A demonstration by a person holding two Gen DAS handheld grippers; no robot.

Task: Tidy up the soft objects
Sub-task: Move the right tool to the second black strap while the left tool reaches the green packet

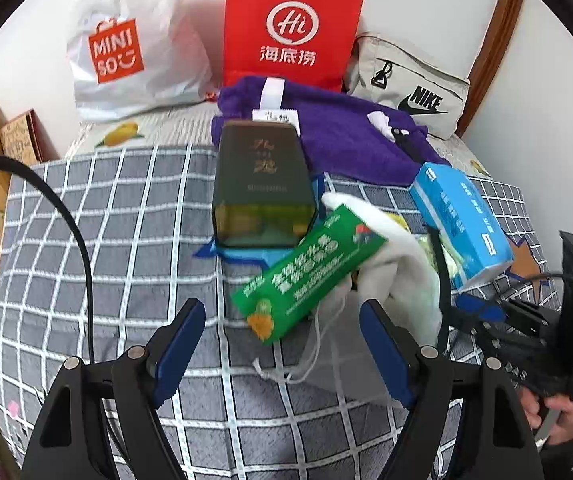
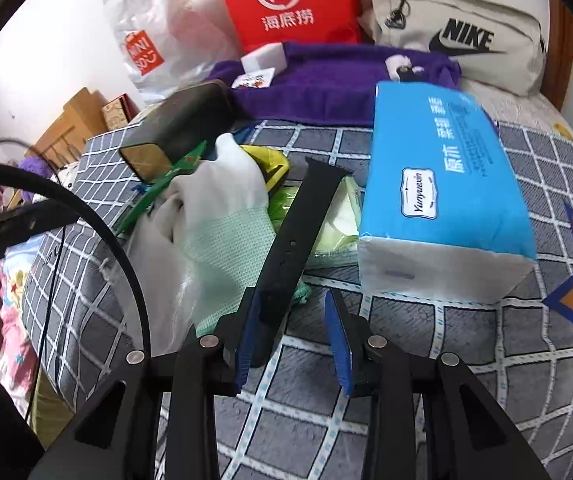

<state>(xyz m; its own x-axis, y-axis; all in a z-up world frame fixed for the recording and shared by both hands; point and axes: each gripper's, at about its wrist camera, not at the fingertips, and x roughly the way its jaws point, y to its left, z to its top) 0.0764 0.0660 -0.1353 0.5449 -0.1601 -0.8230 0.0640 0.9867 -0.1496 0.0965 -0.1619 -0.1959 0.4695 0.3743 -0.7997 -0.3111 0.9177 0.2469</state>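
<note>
The right claw, jaws partly apart and gripping nothing, hangs at the black strap while the left claw is spread; the white glove, tissue pack and purple towel lie heaped on the bed, seemingly all unsorted.

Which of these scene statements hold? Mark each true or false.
1. The red paper bag stands behind the purple towel. True.
2. The left gripper is shut on the green packet. False: its jaws are open, nothing between them.
3. The blue tissue pack lies on the checked blanket. True.
4. The right gripper holds the white glove. False: it grips nothing.
</note>
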